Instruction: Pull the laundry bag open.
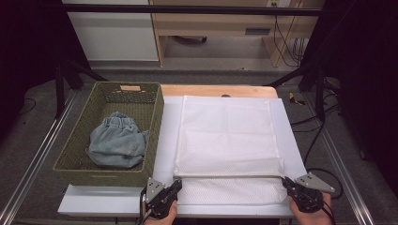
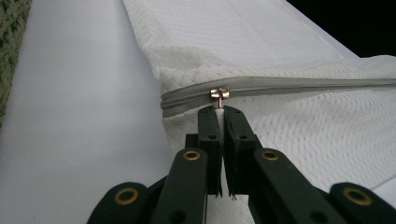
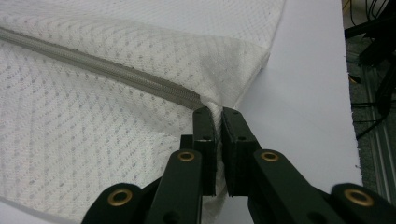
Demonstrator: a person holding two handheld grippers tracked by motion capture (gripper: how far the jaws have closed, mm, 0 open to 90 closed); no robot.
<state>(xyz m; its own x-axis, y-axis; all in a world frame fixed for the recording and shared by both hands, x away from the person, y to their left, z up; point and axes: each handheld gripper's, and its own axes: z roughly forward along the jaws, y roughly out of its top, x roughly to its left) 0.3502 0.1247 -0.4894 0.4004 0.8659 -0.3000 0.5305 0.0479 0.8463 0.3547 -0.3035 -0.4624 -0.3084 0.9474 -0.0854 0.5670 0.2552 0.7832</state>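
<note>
The white mesh laundry bag (image 1: 227,140) lies flat on the desk (image 1: 112,201), beside the wicker basket (image 1: 110,176). Left tongs (image 2: 220,112) clamp its zipper pull (image 2: 218,94); right tongs (image 3: 217,114) clamp the opposite zipper-end corner.

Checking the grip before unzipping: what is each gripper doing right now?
Left gripper: shut on the zipper pull.
Right gripper: shut on the mesh bag corner.

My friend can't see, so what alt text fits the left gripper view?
Black tongs pinch the small metal zip pull at the closed end of a grey zip on a white mesh laundry bag, lying on a white table.
</note>
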